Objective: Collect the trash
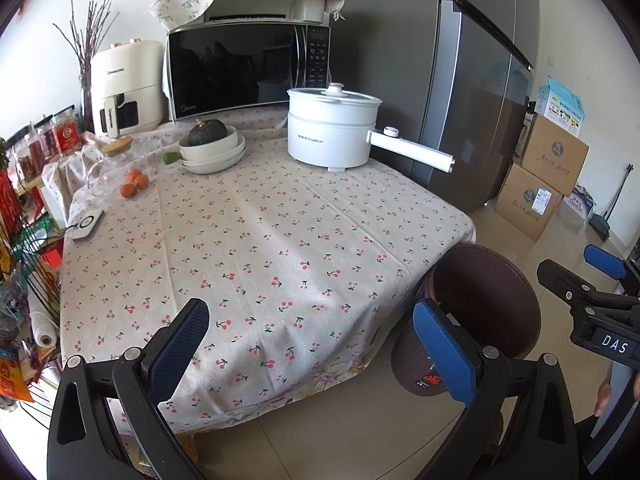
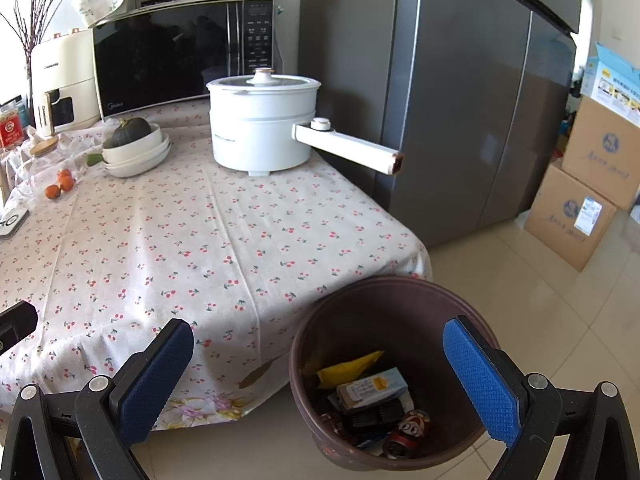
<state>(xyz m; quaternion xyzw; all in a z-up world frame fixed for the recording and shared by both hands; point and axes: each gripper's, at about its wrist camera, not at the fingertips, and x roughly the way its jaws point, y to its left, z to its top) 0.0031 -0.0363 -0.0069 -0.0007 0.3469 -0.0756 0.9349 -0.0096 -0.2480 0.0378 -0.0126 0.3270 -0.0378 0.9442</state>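
Observation:
A dark brown trash bin (image 2: 384,304) stands on the floor at the table's near right corner; it also shows in the left wrist view (image 1: 492,272). Inside it lie a yellow wrapper (image 2: 348,368), a small carton (image 2: 372,390), a black item and a red can (image 2: 408,432). My right gripper (image 2: 320,380) is open and empty, hovering above the bin's near side. My left gripper (image 1: 316,348) is open and empty over the table's front edge. The right gripper (image 1: 592,284) shows at the right of the left wrist view.
The table (image 1: 280,240) has a cherry-print cloth. At its back stand a white electric pot (image 1: 332,132) with a long handle, stacked bowls with a squash (image 1: 212,144), a microwave (image 1: 248,68), an air fryer (image 1: 128,88) and oranges (image 1: 134,184). A grey fridge (image 2: 460,100) and cardboard boxes (image 2: 580,200) stand right.

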